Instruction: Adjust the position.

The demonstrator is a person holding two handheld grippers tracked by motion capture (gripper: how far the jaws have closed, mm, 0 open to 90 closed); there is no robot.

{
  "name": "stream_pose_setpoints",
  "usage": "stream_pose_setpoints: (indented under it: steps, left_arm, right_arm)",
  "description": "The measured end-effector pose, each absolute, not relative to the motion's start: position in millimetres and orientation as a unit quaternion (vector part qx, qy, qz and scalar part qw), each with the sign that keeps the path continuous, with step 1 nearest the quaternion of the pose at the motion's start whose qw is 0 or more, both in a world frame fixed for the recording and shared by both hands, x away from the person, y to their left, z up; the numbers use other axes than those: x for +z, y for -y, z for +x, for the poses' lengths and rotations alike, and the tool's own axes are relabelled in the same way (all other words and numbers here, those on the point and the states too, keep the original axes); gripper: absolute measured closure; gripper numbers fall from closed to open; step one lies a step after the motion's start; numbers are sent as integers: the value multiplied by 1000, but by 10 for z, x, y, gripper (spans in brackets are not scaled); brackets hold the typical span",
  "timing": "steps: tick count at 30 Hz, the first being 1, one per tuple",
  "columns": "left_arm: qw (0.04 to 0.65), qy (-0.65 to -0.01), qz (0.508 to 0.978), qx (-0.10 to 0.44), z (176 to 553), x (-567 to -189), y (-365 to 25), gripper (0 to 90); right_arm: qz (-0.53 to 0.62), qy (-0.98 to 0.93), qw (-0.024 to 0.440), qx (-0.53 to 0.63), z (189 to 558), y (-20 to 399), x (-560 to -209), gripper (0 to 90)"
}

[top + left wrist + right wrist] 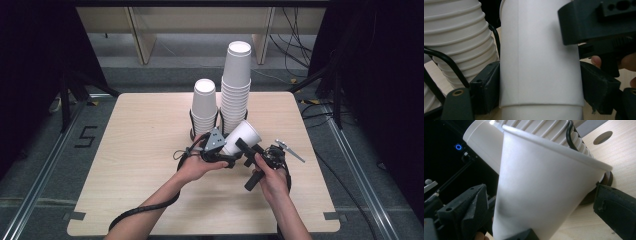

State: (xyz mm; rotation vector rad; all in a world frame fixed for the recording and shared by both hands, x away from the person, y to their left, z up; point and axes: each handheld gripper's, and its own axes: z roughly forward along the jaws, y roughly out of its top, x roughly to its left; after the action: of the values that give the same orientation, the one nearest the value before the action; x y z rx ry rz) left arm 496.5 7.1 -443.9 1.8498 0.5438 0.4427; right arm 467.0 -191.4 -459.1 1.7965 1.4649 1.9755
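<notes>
Both forearms come in from the bottom of the high view and meet over the middle of the counter [140,150], each hand holding a set of tongs. Left tongs [227,159] are clamped on a white paper cup [241,138]; in the left gripper view you can see the two black jaws pressed right against the cup's sides [541,62], with a seam line near the bottom where another cup seems nested inside. Cup is held tipped over, mouth pointing up and away toward the right, just in front of the stacks.

Right tongs [246,152] sit right next to the same cup. In the right gripper view the cup [544,195] sits between the jaws, but with a gap on the right side, so they're apart and not squeezing it.

Behind the cup are two stacks of white cups in black wire holders: a short stack [204,107] on the left and a tall stack [236,85] beside it.
</notes>
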Motion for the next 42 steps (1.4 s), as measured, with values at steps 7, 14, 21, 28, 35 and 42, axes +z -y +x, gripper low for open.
stream_pose_setpoints:
  steps: [7, 14, 21, 28, 35, 42]
  left_arm:
    - [548, -225, 784, 184, 4947, -4448, -48, 222]
    - [547, -222, 786, 184, 4936, -4452, -40, 222]
    - [545, -218, 787, 189, 4927, -4450, -33, 222]
    - [545, -221, 786, 191, 4929, -4448, -31, 224]
    - [544, -220, 786, 193, 4928, -4432, -32, 225]
    - [543, -218, 787, 195, 4929, -4421, -38, 222]
  right_arm:
    - [605, -463, 33, 647, 4736, 1880, -4563, 15]
    - [615, -455, 36, 644, 4799, 1878, -4574, 35]
    - [619, -445, 29, 647, 4818, 1877, -4582, 73]
    - [626, -438, 11, 645, 4804, 1853, -4562, 128]
    - [615, -452, 28, 646, 4821, 1871, -4555, 144]
    - [608, -458, 41, 647, 4820, 1868, -4535, 157]
